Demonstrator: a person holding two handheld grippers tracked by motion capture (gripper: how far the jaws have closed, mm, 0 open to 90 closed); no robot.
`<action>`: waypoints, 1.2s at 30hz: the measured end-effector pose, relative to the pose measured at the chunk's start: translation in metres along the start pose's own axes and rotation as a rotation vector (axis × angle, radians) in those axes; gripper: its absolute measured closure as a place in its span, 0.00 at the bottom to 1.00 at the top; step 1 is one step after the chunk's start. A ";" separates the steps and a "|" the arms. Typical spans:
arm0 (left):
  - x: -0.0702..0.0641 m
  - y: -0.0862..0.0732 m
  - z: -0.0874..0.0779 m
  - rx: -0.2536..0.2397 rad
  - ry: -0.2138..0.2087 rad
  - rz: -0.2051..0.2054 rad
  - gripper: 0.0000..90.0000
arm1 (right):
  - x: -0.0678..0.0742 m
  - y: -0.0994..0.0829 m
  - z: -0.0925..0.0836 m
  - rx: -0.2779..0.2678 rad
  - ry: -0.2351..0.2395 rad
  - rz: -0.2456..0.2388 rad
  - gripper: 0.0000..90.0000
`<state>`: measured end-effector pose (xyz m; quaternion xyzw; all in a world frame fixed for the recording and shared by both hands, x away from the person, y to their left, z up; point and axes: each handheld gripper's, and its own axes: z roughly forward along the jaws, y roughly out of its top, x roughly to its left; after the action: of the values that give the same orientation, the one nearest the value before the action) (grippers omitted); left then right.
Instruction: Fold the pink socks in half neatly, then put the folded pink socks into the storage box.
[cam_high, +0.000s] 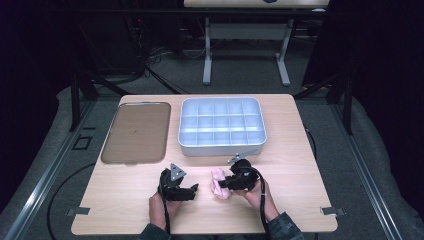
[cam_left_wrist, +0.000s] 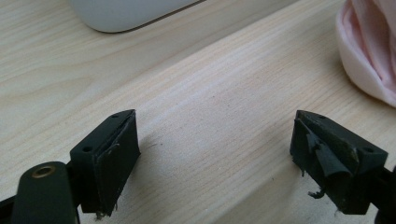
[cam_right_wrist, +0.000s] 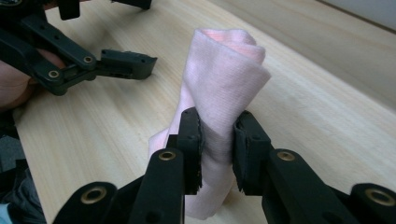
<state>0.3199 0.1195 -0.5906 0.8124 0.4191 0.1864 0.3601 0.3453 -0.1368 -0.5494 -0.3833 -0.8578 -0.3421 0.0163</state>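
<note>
High view: pink cloth (cam_high: 220, 183) near table (cam_high: 300, 165) edge, grasped by right gripper (cam_high: 223, 184); left gripper (cam_high: 194, 190) just left. Left gripper view: jaws spread, nothing between. Right gripper view: jaws clenched on cloth.

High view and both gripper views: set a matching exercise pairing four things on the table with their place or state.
Things:
1. pink cloth
2. left tongs
3. brown tray
4. divided bin

States:
A. open over bare wood
B. far left on the table
C. pinched in the right tongs
D. pale, many compartments, beside the tray

Pairs: 1-C, 2-A, 3-B, 4-D
</note>
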 end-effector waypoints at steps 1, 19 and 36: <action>0.000 0.000 0.000 0.000 0.000 -0.001 0.17 | -0.001 0.000 -0.001 0.000 -0.006 0.001 0.83; 0.000 0.000 0.000 0.000 -0.002 -0.001 0.17 | -0.023 -0.003 -0.025 -0.073 -0.111 0.044 0.83; 0.000 0.000 0.000 0.001 -0.006 0.005 0.17 | -0.044 -0.005 -0.058 -0.123 -0.192 0.079 0.83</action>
<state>0.3200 0.1192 -0.5905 0.8142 0.4161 0.1848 0.3602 0.3594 -0.2027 -0.5205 -0.4482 -0.8170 -0.3548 -0.0758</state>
